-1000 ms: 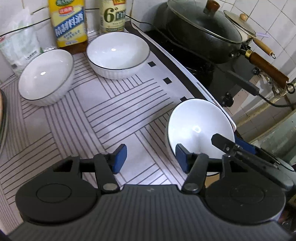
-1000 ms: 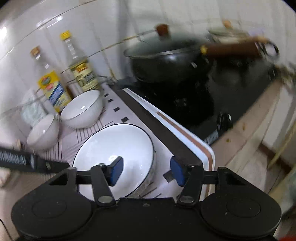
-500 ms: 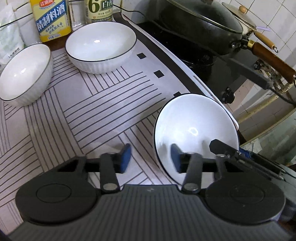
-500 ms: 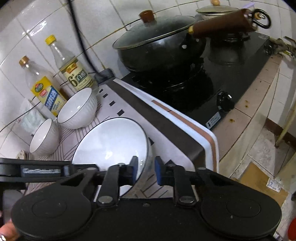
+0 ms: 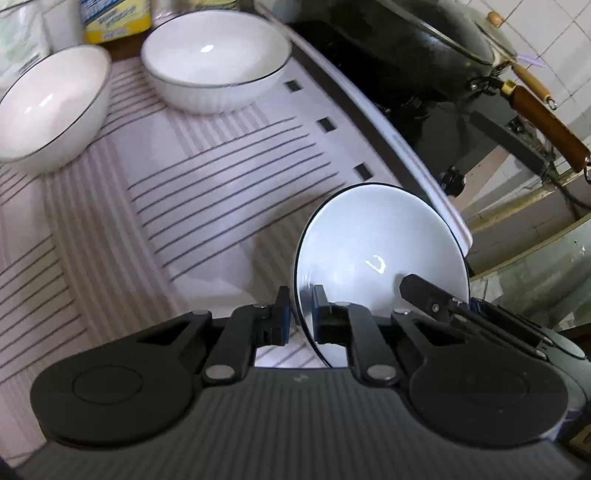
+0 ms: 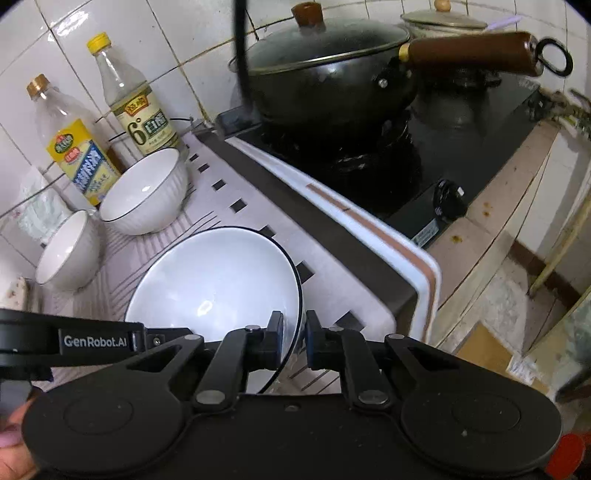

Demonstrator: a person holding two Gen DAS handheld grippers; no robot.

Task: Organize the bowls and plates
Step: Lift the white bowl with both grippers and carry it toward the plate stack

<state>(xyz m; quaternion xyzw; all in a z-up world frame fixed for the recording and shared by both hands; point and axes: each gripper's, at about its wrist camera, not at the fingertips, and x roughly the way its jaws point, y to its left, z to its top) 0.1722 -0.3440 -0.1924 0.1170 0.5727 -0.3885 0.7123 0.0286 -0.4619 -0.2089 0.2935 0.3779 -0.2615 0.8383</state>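
Both tongs, left (image 5: 300,314) and right (image 6: 294,338), have just clamped the near bowl's (image 5: 373,254) rim

On my left gripper's arm (image 6: 70,341) I read "GenRobot.AI" in white, and the clear bottle (image 6: 135,107) by the tiled wall carries a big "6°" on its label.

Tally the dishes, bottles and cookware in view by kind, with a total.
White bowls: 3, the near bowl gripped on its rim by both the left gripper and the right gripper, plus two at the back
Bottles: 2
Lidded pans: 2
Total: 7
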